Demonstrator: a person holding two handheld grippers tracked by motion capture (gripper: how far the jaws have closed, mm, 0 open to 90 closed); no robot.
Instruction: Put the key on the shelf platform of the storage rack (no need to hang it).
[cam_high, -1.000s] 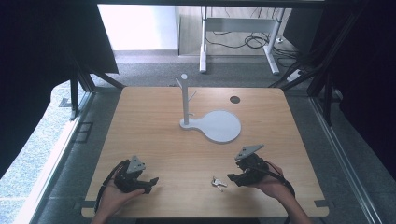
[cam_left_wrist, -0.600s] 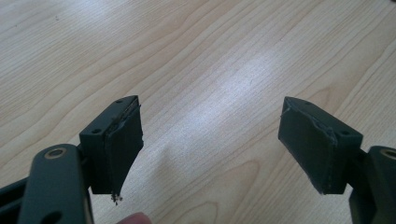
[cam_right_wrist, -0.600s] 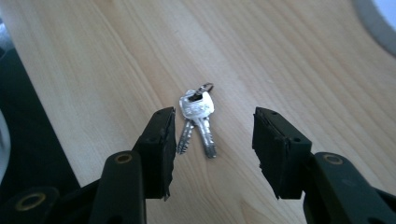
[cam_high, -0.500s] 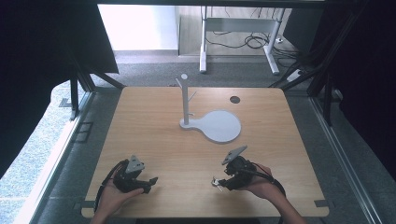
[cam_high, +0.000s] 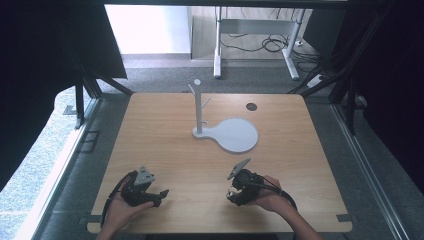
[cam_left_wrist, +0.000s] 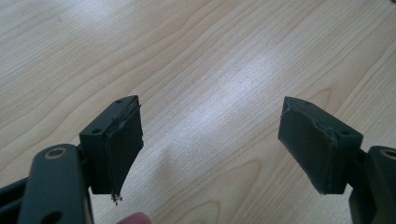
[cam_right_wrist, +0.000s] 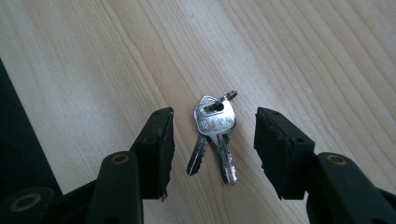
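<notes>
Two silver keys (cam_right_wrist: 214, 135) on a small ring lie flat on the wooden table (cam_high: 165, 135). My right gripper (cam_right_wrist: 215, 116) is lowered over them, one jaw on each side, and neither pad touches the metal. Its jaws have just been opening a little with the keys between them. In the high view the right gripper (cam_high: 234, 192) sits near the table's front edge, right of centre, and covers the keys. My left gripper (cam_high: 159, 196) rests at the front left, and its jaws (cam_left_wrist: 210, 107) stand wide open over bare wood.
A white peg stand (cam_high: 199, 107) rises from a round white base plate (cam_high: 235, 135) at the middle of the table. A small dark disc (cam_high: 251, 106) lies at the back right. Desk legs and cables stand on the floor beyond the far edge.
My right gripper has moved left and down over the keys, which lay beside it before. The left gripper has stayed in place.
</notes>
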